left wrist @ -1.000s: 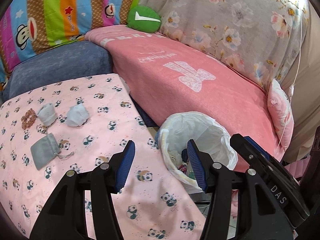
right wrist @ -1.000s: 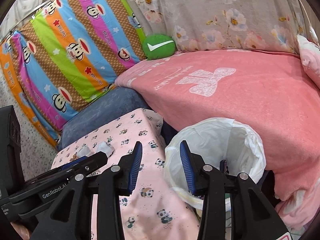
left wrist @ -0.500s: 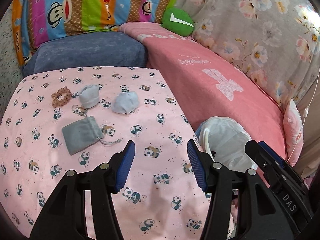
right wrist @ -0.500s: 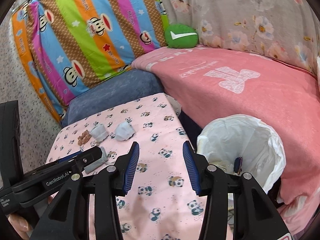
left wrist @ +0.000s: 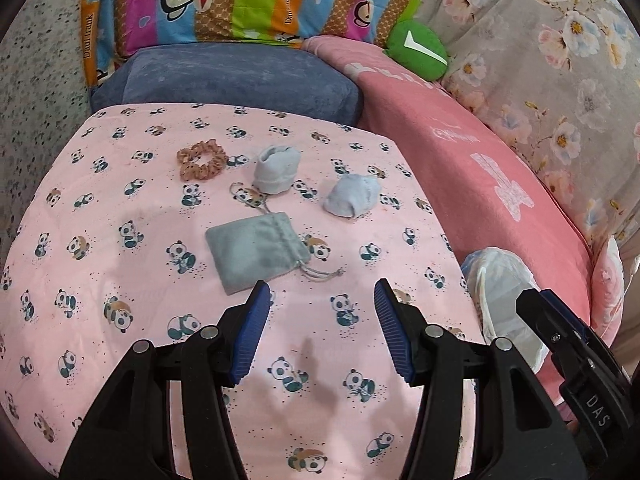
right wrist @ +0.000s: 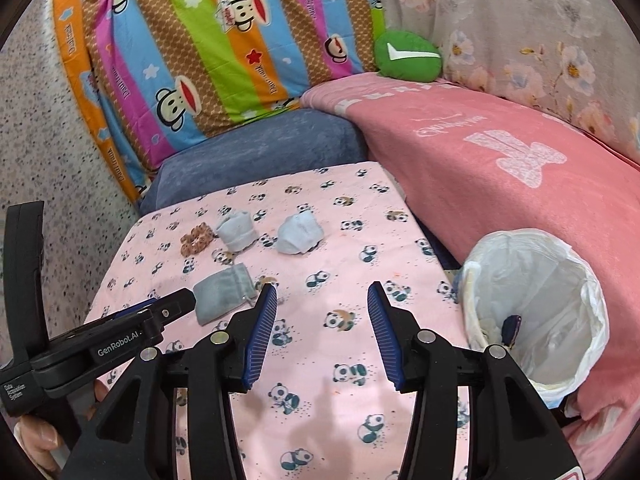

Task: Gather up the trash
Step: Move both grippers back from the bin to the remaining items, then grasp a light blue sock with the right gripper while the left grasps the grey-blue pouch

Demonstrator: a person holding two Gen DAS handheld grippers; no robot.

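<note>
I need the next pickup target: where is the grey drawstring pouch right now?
In the left wrist view the grey drawstring pouch lies on the panda cloth, just ahead of the open left gripper, nearer than the scrunchie.

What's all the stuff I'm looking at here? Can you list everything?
Drawstring pouch: 1, grey, near middle of cloth.
Crumpled wads: 2, pale blue-grey, behind the pouch.
Scrunchie: 1, tan-pink, left of the wads.
Panda cloth: 1, pink, covering the table.
Trash bin: 1, white liner, right of the table; something dark inside.
Blanket: 1, pink, on the sofa.
Cushion: 1, green, sofa corner.
Left gripper: black, blue pads, open, empty.
Right gripper: same, open, empty.
</note>
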